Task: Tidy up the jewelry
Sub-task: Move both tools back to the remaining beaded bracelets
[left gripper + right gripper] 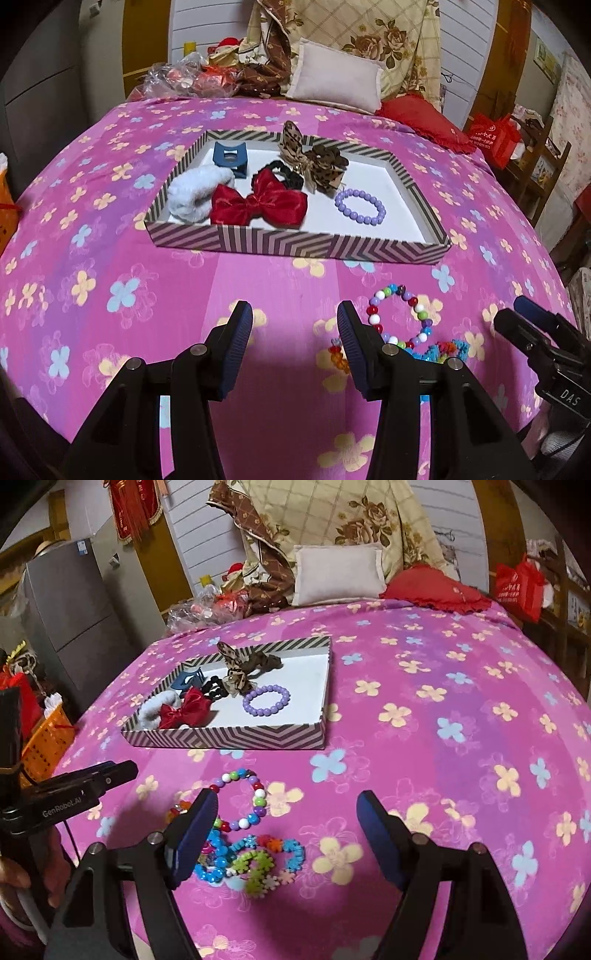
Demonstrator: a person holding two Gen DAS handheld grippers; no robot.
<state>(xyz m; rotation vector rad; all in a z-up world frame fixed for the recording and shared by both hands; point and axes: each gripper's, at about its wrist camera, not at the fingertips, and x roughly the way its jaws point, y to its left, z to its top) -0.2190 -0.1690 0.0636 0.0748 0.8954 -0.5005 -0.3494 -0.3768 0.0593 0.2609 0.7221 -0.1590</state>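
Multicoloured beads form a bracelet (pixel 240 799) lying on the pink flowered bedspread (pixel 424 738), touching a heap of blue, green and orange flower-shaped bracelets (pixel 255 860) nearer the camera. Beyond, a striped tray (pixel 295 245) holds a purple bead bracelet (pixel 360 206), red bow (pixel 258 205), leopard bow (pixel 314 158), white scrunchie (pixel 192 195) and blue claw clip (pixel 229 157). Both grippers, left (pixel 295 332) and right (pixel 288 823), hover with jaws wide, holding nothing.
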